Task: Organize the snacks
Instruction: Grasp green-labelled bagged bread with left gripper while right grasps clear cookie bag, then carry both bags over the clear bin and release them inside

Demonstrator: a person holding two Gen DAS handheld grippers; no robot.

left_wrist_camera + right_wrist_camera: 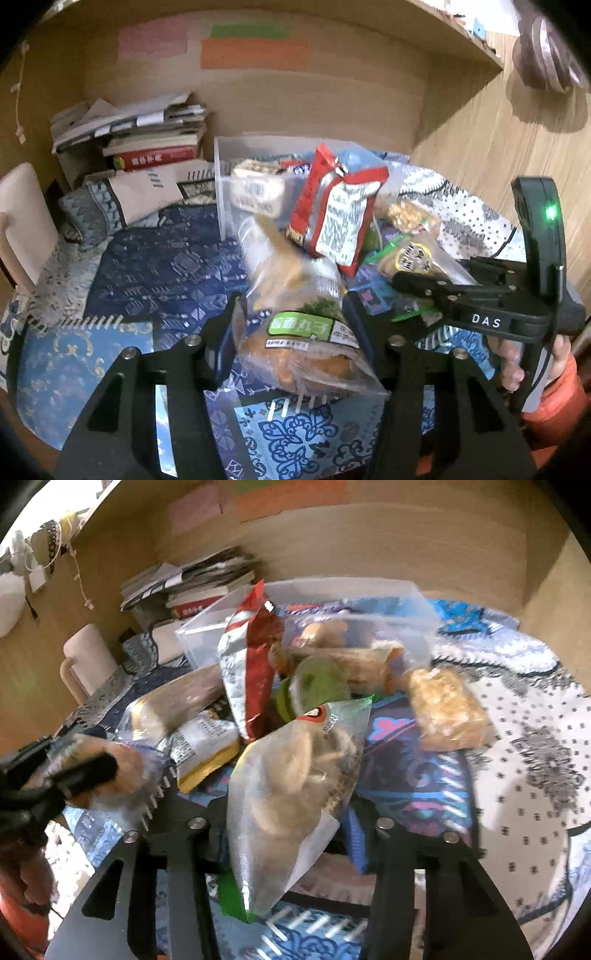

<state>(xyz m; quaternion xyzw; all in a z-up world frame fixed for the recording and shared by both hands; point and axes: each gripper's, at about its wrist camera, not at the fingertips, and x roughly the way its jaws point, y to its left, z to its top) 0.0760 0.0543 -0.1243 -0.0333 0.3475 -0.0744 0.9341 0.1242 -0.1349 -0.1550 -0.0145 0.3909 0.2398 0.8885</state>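
Two grippers [291, 332] [284, 834], one clear bin [221, 184], one book stack [147, 140].

Both pictures are round fisheye views, with black corners and straight lines bent near the edges. The light is warm and not very bright. In the right wrist view, strong white light comes in at the far left, and the white bag [9, 598] there is washed out. The spotted cloth [517, 775] on the right looks bright too. In the left wrist view, a small green lamp [550, 213] glows on the right. A round thing [546, 55] at the far right throws a soft shadow on the wooden wall. The snack packs [291, 775] are smeared and fuzzy, and their plastic shines. The books [147, 140] at the back are soft as well.
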